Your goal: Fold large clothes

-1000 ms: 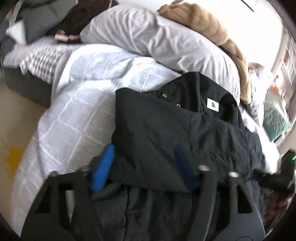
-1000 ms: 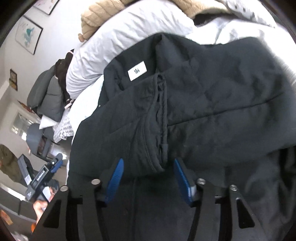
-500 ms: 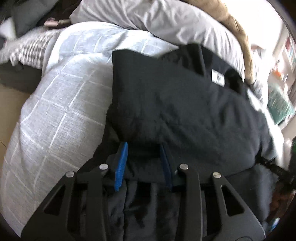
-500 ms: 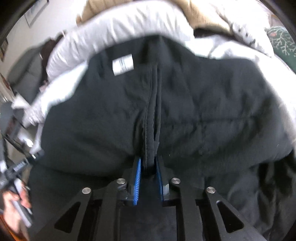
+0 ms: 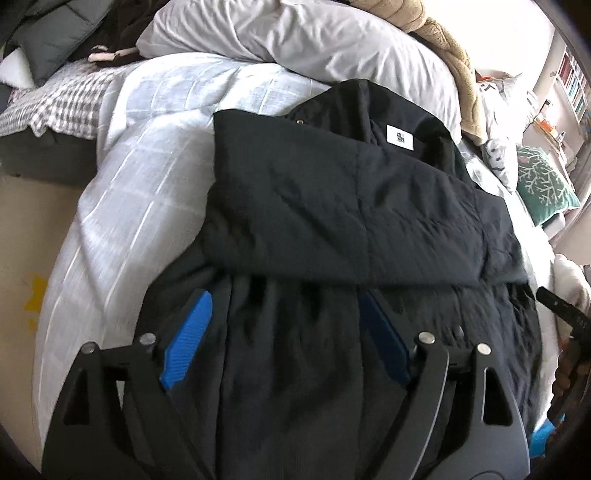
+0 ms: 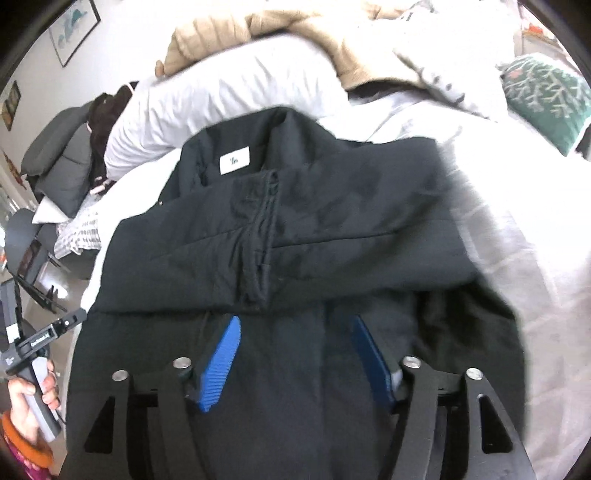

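Observation:
A large black jacket [image 5: 351,206] lies on the bed, with its sleeves folded across the chest and a white neck label [image 5: 400,137] showing. In the right wrist view the jacket [image 6: 332,229] shows a sleeve cuff [image 6: 258,254] lying over the middle. My left gripper [image 5: 284,306] is open just above the jacket's lower part, below the folded sleeve edge. My right gripper [image 6: 295,328] is open over the lower part too, just below the cuff. Neither holds cloth.
The bed has a pale checked duvet [image 5: 147,177], a white pillow [image 5: 295,33] and a tan blanket [image 6: 295,33] behind the jacket. A green patterned cushion [image 6: 546,92] lies at the right. The floor [image 5: 22,258] is at the left.
Both grippers were shut on the jacket's folded sleeve half a second ago. They have now opened, let go and pulled back toward the hem. The sleeves lie flat across the chest.

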`<state>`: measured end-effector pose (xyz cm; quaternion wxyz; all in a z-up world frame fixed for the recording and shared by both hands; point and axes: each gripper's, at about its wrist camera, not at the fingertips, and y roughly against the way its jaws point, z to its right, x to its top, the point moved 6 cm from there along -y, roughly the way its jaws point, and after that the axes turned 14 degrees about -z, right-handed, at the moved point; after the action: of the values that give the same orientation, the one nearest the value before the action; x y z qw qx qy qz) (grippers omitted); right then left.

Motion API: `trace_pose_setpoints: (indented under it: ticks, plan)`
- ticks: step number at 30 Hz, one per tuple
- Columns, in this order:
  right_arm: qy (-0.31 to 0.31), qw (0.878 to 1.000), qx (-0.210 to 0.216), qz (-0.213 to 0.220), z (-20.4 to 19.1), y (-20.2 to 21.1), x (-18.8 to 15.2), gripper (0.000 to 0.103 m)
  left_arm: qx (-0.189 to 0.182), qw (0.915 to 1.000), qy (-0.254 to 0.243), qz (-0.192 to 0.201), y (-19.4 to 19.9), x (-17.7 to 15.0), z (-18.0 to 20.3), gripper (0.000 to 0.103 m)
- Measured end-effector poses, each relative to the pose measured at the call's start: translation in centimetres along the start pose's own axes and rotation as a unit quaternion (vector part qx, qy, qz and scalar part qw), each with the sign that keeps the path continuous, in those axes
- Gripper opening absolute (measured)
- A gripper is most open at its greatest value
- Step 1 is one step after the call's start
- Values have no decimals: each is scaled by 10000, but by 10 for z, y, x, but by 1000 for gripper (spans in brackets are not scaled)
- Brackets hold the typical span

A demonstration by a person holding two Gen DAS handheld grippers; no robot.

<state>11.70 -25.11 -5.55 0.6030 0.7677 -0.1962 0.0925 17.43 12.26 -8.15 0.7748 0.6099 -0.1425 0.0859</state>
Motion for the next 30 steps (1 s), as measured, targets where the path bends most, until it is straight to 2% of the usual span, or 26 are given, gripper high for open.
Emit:
trace_pose_setpoints:
  ticks: [2,6,11,14,16,20,28,30]
  plan:
    - [16,10000,5,59,6,18,-13,77,-43,9999,79,-50,8,-6,-2,84]
    - [-46,10000,31,-65,25,48,-42,80,-240,9986,414,-222,22,-27,-13,85]
    - [-180,9981,-415,-408,52,67,-81,81,68,9955,662,-670,26,-70,-40,85]
    - [-97,9967,-574,-574,70,74,-116,84,-6,9922,800,-957,29,-97,-55,85]
    - [-131,9955,-506,-795,82,73,-139,84,-76,9892,817,-1216,29,-115,-63,85]
    - [-574,9901,-296,-1248,113,66,-181,84,-213,9844,853,-1526,28,-141,-71,85]
    - [-1537,9742,375,-1612,153,63,-209,84,-590,9710,1179,-1995,30,-173,-97,85]
    - [-1687,9673,560,-1812,157,56,-218,84,-700,9637,1267,-2243,23,-183,-104,85]
